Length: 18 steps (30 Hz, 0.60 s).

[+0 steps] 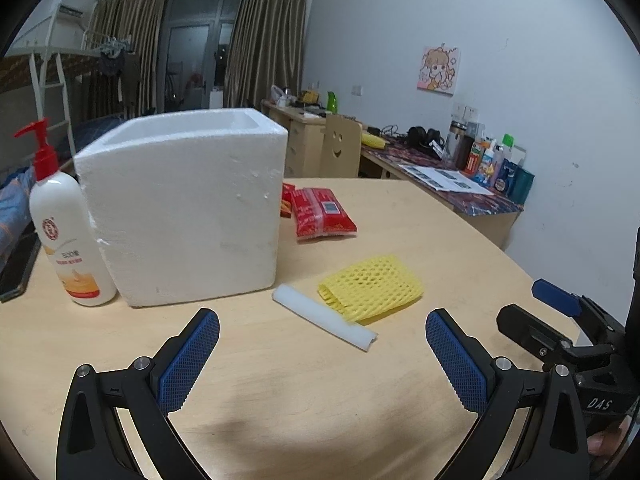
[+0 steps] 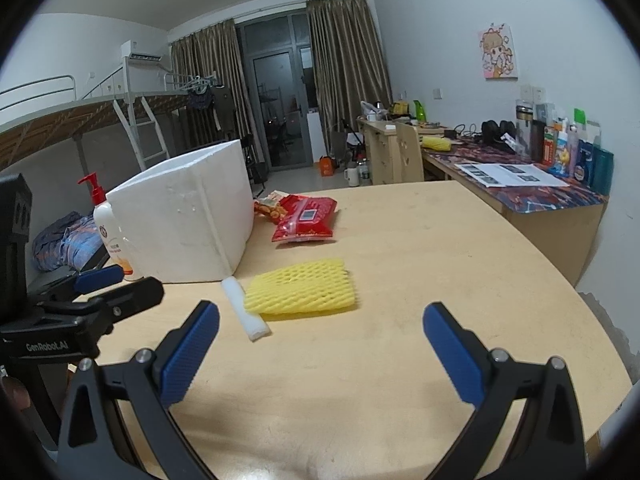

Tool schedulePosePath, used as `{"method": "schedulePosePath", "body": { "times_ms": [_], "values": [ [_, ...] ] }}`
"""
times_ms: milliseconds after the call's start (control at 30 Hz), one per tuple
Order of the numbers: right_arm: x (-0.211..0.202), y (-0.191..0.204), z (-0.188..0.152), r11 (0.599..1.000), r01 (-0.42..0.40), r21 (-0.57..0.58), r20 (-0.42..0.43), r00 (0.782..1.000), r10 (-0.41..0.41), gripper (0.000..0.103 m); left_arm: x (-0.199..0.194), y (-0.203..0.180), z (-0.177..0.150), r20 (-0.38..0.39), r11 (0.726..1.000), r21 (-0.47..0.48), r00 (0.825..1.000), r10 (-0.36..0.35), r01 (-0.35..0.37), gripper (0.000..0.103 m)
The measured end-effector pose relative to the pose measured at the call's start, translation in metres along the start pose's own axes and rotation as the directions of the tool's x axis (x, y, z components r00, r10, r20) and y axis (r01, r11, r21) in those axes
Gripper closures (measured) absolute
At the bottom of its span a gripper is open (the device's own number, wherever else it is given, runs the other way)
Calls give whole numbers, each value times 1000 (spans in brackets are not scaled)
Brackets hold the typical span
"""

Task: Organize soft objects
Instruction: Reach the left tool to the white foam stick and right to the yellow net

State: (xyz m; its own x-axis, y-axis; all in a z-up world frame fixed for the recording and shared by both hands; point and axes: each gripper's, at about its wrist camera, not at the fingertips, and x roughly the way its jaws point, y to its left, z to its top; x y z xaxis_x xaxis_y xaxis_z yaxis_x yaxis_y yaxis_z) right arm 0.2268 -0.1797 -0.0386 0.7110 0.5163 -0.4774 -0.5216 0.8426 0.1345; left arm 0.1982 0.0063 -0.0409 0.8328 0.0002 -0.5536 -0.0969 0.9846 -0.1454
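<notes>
Both grippers hover low over the wooden table (image 1: 420, 216), jaws spread wide and empty: the left gripper (image 1: 322, 360) and the right gripper (image 2: 320, 354). The 2 nearest soft items lie just ahead: a white foam strip (image 1: 324, 316) touching a yellow foam net sleeve (image 1: 372, 288), beside the open-topped styrofoam box (image 1: 184, 208). A red snack pack (image 1: 322, 210) sits farther back. Pinch the strip across its width, lightly. Bare tabletop to the right gives approach room; the lotion pump bottle (image 1: 66, 236) crowds the box's left.

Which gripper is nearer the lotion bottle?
Left. The left gripper sits just right of the lotion bottle; the right gripper is farther right, past the yellow net.
</notes>
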Motion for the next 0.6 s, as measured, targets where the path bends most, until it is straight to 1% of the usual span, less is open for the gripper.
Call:
{"method": "schedulePosePath", "body": {
  "times_ms": [300, 467, 600],
  "values": [
    [10, 0, 5, 1000, -1, -23, -11, 1000, 1, 0, 13, 3, 9, -25, 1000, -14, 1000, 10, -11, 0],
    [20, 2, 10, 999, -9, -44, -9, 1000, 9, 0, 30, 6, 15, -79, 999, -34, 996, 39, -42, 0],
    [27, 0, 13, 999, -3, -54, -23, 1000, 2, 0, 45, 12, 16, -114, 996, -65, 992, 46, -54, 0]
  ]
}}
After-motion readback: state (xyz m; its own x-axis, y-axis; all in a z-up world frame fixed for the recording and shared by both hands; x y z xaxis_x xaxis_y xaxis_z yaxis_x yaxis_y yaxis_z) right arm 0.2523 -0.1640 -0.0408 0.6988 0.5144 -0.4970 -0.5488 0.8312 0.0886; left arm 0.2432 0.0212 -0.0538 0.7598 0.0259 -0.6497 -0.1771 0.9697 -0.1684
